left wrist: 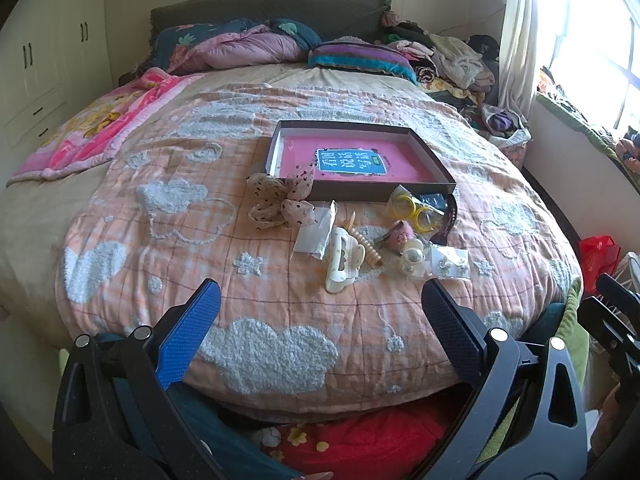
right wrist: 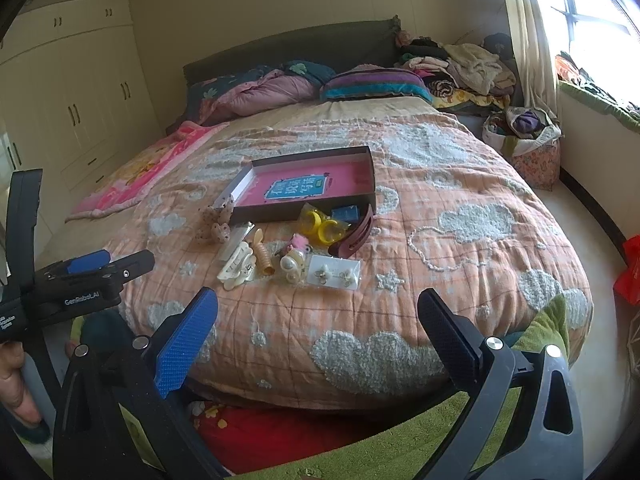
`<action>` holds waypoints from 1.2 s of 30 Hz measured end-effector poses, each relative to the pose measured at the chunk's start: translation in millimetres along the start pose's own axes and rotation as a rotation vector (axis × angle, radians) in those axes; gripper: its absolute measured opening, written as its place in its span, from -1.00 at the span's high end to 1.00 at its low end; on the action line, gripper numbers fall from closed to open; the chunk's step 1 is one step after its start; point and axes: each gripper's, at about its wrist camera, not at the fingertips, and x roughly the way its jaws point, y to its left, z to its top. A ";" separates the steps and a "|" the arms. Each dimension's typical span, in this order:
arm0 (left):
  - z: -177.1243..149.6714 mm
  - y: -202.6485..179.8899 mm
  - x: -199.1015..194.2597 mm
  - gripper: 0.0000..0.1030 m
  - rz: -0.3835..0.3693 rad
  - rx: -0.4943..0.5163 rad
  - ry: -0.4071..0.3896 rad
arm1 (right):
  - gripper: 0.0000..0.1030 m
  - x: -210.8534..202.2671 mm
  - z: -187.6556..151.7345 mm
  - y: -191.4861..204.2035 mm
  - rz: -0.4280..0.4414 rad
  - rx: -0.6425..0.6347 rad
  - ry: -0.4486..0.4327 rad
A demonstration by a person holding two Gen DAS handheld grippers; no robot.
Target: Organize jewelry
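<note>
A shallow dark box with a pink bottom (left wrist: 432, 160) (right wrist: 370, 172) lies open on the bed. In front of it lies a heap of accessories: a lace bow (left wrist: 280, 200) (right wrist: 216, 224), a cream claw clip (left wrist: 344, 258) (right wrist: 238, 266), yellow bangles (left wrist: 416, 210) (right wrist: 324, 226), an earring card (left wrist: 450, 262) (right wrist: 334, 274) and a dark red clip (right wrist: 356, 236). My left gripper (left wrist: 320, 300) is open and empty at the bed's near edge; it also shows in the right wrist view (right wrist: 92, 262). My right gripper (right wrist: 318, 304) is open and empty beside it.
The bed carries an orange cloud-patterned quilt (left wrist: 280, 320) (right wrist: 460, 248), a pink blanket (left wrist: 92, 128) at the left and pillows at the headboard. Clothes are piled at the far right (right wrist: 472, 68). White wardrobes (right wrist: 80, 112) line the left wall. A red bag (left wrist: 598, 256) sits on the floor.
</note>
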 end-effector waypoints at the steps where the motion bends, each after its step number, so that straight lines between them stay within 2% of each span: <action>1: 0.7 0.3 -1.2 -0.82 0.000 -0.001 -0.003 | -0.92 -0.1 -0.2 -1.0 0.001 0.002 0.000; 9: 1.3 -1.5 -1.2 -0.82 0.008 0.003 -0.016 | -0.92 -1.9 0.9 -1.4 -0.007 0.000 -0.011; 17: 5.0 5.2 2.2 -0.82 0.021 0.016 -0.039 | -0.92 9.1 4.0 -3.4 0.001 -0.007 0.021; 21: 12.1 19.1 11.7 -0.82 0.025 0.008 -0.019 | -0.92 21.7 11.0 -4.5 0.010 -0.004 0.047; 28: 38.3 56.3 37.6 -0.82 0.041 -0.042 0.008 | -0.92 50.6 39.5 -8.8 0.056 0.013 0.094; 36: 74.0 81.0 62.8 -0.82 0.101 -0.038 -0.005 | -0.92 66.0 82.9 -2.3 0.072 -0.042 0.066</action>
